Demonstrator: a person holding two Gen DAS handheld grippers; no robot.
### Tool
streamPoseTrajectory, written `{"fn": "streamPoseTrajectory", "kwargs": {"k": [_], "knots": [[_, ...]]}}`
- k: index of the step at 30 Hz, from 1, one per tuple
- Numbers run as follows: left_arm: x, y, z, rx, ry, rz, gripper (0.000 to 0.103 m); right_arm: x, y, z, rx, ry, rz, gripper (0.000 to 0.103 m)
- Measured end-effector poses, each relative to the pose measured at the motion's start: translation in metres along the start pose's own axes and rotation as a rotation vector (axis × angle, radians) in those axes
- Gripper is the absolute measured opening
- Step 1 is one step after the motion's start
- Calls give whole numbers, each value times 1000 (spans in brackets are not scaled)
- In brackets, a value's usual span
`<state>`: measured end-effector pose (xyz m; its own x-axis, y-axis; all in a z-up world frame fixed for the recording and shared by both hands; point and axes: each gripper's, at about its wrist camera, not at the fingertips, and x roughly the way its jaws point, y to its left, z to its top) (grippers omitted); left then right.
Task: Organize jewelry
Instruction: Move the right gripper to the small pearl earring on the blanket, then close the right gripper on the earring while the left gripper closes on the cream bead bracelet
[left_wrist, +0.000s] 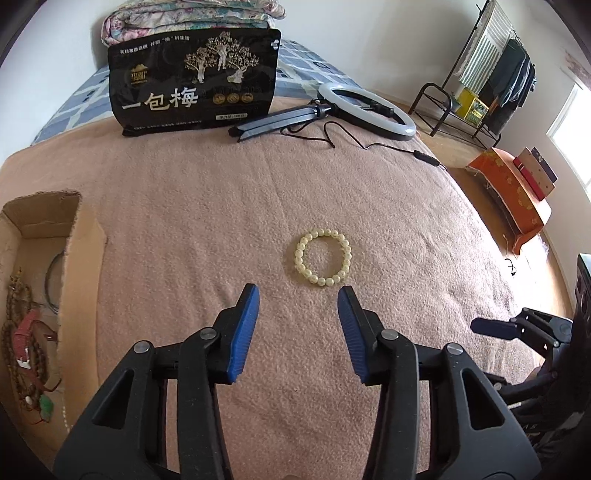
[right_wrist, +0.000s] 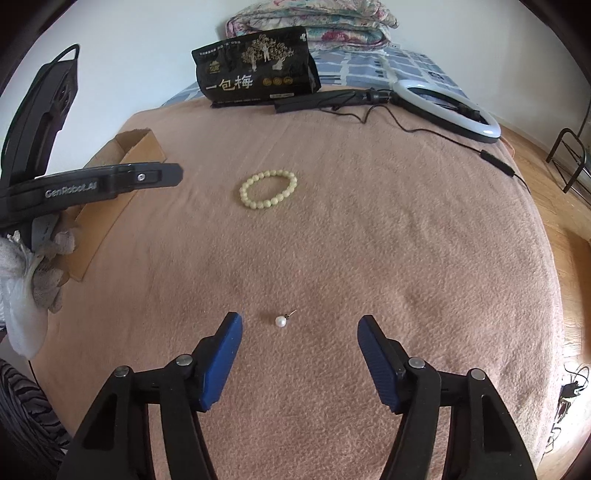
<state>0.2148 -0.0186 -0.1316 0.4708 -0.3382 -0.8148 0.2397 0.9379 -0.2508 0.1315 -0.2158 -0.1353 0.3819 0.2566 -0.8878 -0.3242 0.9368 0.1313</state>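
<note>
A pale yellow bead bracelet (left_wrist: 323, 257) lies flat on the pink blanket, just beyond my open, empty left gripper (left_wrist: 298, 293). It also shows in the right wrist view (right_wrist: 268, 187). A pearl stud earring (right_wrist: 282, 319) lies on the blanket just ahead of my open, empty right gripper (right_wrist: 300, 321), nearer its left finger. A cardboard box (left_wrist: 79, 236) at the left holds brown bead strings, a red strap and a green pendant. The right gripper shows low at the right in the left wrist view (left_wrist: 491, 328).
A black snack bag (left_wrist: 195, 79) stands at the far edge, with folded quilts (left_wrist: 192, 16) behind. A ring light (left_wrist: 365, 109) with its tripod and cable (left_wrist: 424, 155) lies at the far right. The bed edge drops to a wooden floor at the right.
</note>
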Motion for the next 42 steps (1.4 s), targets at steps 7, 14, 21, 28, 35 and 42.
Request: {"fn": "streamPoseTrajectory", "kwargs": {"k": [7,14,21,28,35,42], "knots": [[42,-3,9,-25,33,7,35,14,2,-7,-8,16,37,51],[75,2,12,-50,63,20,35,28,3,-16,-19,46,48,39],[87,1,14,-50,65,30,35,35,5,-11,-34,51,65,34],[96,-5,19,-18,57,67,32,44,10,-6,-66,63,50,27],[97,-3,20,1,39,103,7,46,9,-4,-74,70,30,11],[86,-1,12,11,42,100,5,46,2,-3,-60,66,47,6]]}}
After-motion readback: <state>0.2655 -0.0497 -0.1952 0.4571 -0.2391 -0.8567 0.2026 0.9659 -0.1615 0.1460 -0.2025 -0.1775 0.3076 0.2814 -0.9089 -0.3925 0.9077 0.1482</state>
